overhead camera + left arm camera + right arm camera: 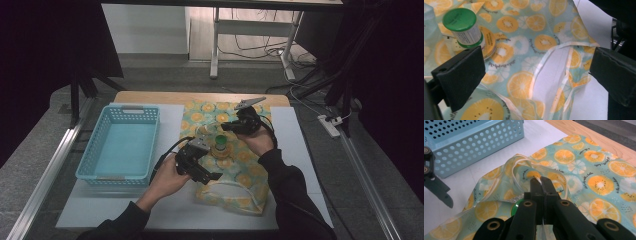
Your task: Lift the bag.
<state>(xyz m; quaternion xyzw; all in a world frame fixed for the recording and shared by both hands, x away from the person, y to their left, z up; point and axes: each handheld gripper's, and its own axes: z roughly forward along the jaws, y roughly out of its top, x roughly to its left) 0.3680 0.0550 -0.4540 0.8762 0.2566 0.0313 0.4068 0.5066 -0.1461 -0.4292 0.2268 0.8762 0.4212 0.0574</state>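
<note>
A blue basket point(120, 142) stood at the left of the table, well apart from the work. Beside it, the left gripper point(200, 162) hovered over a fruit-print cloth bag point(235, 187) with its jaws spread wide, holding nothing; the bag's pale opening lay between them in the left gripper view. Just beyond the left jaw stood a small green-capped bottle point(465, 27) on the cloth. To the right, the right gripper point(231, 127) had its jaws pressed together, pinching the bag's thin white edge point(539, 180) and lifting a fold of it above the bottle.
</note>
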